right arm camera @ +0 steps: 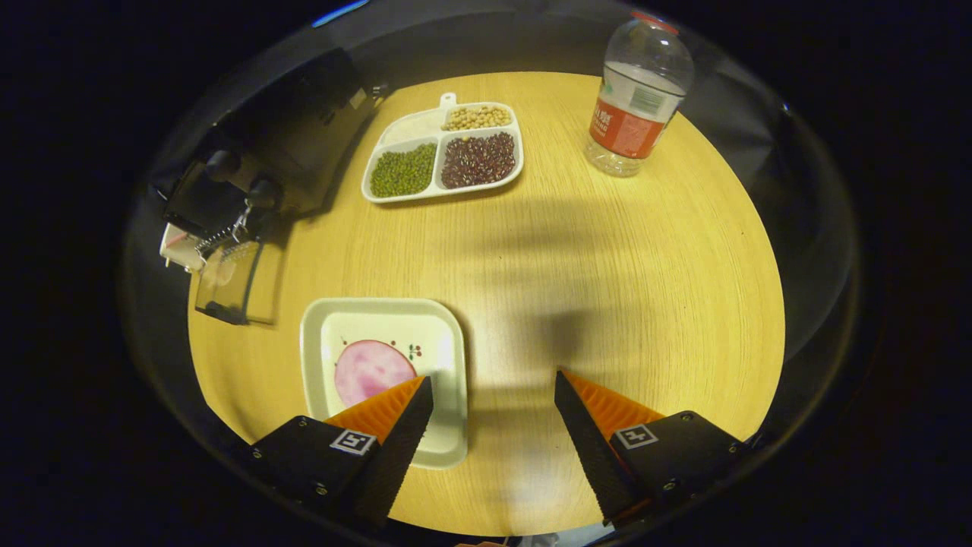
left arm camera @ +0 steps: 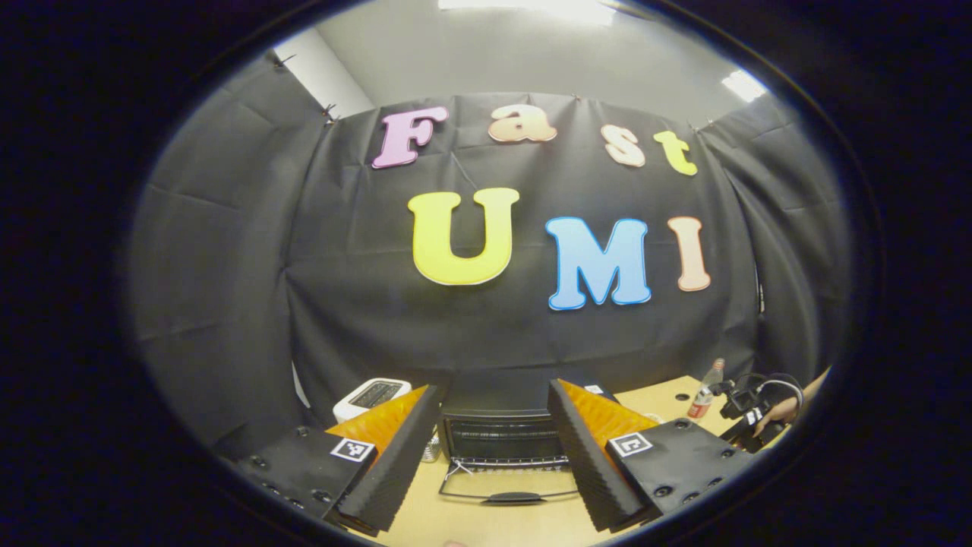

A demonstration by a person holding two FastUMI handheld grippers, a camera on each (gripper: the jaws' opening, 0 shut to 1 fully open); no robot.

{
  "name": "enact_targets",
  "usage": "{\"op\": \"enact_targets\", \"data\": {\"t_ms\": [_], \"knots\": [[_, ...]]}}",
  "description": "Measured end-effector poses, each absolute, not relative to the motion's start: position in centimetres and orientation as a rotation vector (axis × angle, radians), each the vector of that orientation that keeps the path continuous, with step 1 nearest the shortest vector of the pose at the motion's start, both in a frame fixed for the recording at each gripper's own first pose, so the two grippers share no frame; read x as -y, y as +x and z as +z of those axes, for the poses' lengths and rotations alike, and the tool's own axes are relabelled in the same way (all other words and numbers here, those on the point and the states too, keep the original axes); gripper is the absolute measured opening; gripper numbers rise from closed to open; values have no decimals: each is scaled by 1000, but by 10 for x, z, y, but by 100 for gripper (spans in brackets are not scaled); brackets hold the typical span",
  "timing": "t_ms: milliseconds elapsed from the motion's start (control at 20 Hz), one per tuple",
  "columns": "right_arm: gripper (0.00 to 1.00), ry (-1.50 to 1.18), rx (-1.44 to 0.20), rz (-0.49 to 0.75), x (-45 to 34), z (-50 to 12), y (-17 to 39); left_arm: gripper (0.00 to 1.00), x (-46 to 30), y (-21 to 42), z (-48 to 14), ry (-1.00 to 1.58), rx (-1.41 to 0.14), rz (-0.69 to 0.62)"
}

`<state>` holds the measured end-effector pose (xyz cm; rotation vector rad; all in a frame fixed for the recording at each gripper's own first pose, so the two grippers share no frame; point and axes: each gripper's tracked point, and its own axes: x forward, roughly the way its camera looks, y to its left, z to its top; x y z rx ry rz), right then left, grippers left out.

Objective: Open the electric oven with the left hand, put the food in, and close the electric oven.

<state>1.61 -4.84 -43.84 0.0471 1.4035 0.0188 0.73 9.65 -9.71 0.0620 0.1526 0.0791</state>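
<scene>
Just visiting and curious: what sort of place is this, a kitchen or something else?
Probably a staged recording booth, not a real kitchen: black cloth walls surround a wooden table holding an electric oven, a toaster and a plate of food.

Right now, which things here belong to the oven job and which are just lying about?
Belongs to the job:
electric oven, door open
plate with the pink food slice
left hand-held gripper
right hand-held gripper

Just lying about:
divided tray of beans
water bottle
toaster
</scene>
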Motion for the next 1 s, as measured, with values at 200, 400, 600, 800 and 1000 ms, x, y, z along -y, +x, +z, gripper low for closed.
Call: {"op": "enact_targets", "data": {"t_ms": [200,400,600,800,1000], "knots": [[98,-22,-1397,27,41,-444,24,100,-96,4,-100,71,-164,78],[63,24,-1404,72,26,-454,23,100,-91,5,-102,57,-164,69],[2,222,-1403,31,29,-447,19,100,-85,8,-100,46,-161,47],[0,622,-1390,62,13,-439,0,100,-90,7,-91,69,-151,38],[1,944,-1290,41,5,-435,-8,100,-95,3,-95,53,-162,42]]}}
